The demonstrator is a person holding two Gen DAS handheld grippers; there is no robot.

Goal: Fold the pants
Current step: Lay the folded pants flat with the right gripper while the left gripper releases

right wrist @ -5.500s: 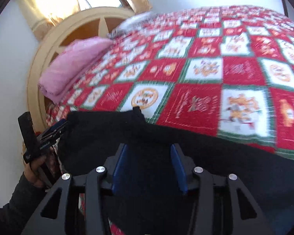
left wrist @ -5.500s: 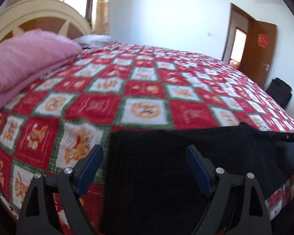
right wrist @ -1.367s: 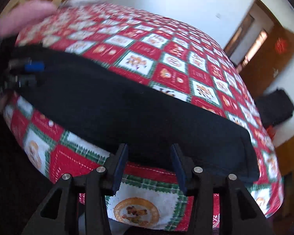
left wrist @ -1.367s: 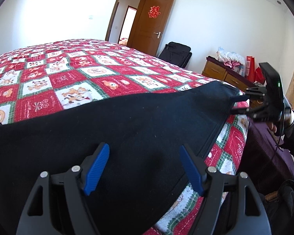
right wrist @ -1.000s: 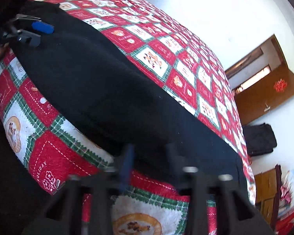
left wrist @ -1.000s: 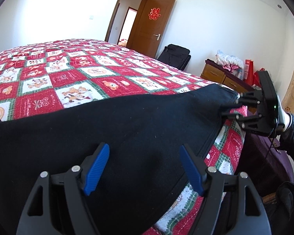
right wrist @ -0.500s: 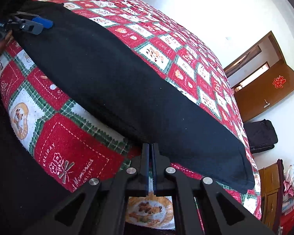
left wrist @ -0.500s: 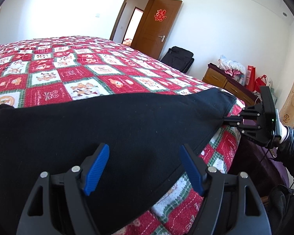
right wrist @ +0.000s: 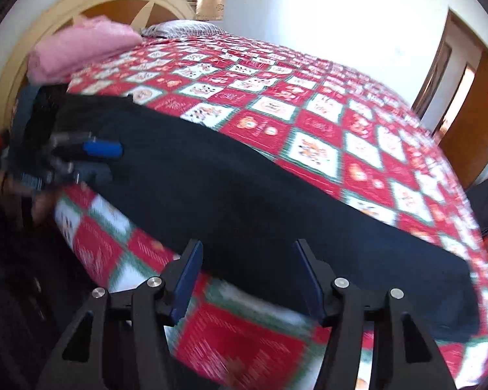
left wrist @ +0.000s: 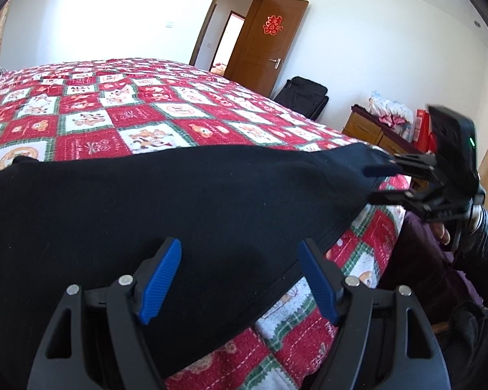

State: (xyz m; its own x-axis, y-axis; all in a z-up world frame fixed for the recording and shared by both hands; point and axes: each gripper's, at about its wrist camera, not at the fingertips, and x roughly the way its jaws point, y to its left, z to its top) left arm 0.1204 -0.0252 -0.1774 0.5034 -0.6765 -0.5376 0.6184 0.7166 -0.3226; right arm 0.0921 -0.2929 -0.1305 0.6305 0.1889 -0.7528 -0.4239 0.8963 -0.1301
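The black pants (left wrist: 166,201) lie flat in a long band along the near edge of the bed; they also show in the right wrist view (right wrist: 244,191). My left gripper (left wrist: 239,276) is open and empty, hovering over one end of the pants. My right gripper (right wrist: 247,279) is open and empty at the bed's edge, just short of the pants' other end. From the left wrist view the right gripper (left wrist: 384,183) shows open at the pants' far tip. From the right wrist view the left gripper (right wrist: 97,159) shows open by the far end.
The bed has a red, white and green patchwork quilt (left wrist: 120,113). A pink folded blanket (right wrist: 81,48) lies by the cream headboard (right wrist: 114,0). A brown door (left wrist: 263,48), a black bag (left wrist: 302,96) and a wooden dresser (left wrist: 371,130) stand beyond the bed.
My right gripper, shut half a second ago, has opened and swung to face along the pants. My left gripper has stayed open over its end.
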